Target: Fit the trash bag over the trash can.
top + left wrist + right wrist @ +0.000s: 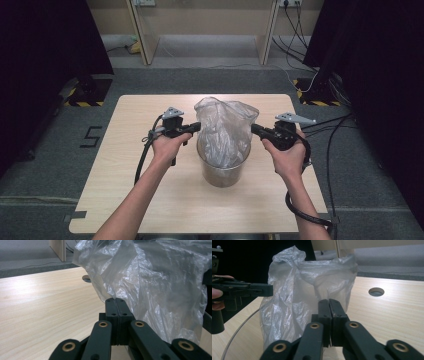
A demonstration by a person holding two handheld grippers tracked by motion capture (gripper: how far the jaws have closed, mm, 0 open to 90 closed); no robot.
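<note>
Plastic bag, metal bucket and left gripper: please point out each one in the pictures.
Plastic bag [225,127]: high view, crumpled middle of the film.
Metal bucket [222,175]: high view, front wall.
Left gripper [197,126]: high view, tips of the shut jaws.

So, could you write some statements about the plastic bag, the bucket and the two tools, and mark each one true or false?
1. The clear plastic bag stands in a metal bucket. True.
2. The bucket lies tipped on its side. False: it stands upright on the wooden table.
3. The left tool has its jaws shut together. True.
4. The right tool holds its jaws wide open. False: they are shut together, right at the bag.
5. The two tools are on the same side of the bag. False: in the high view the left tool is at the bag's left and the right tool at its right.
</note>
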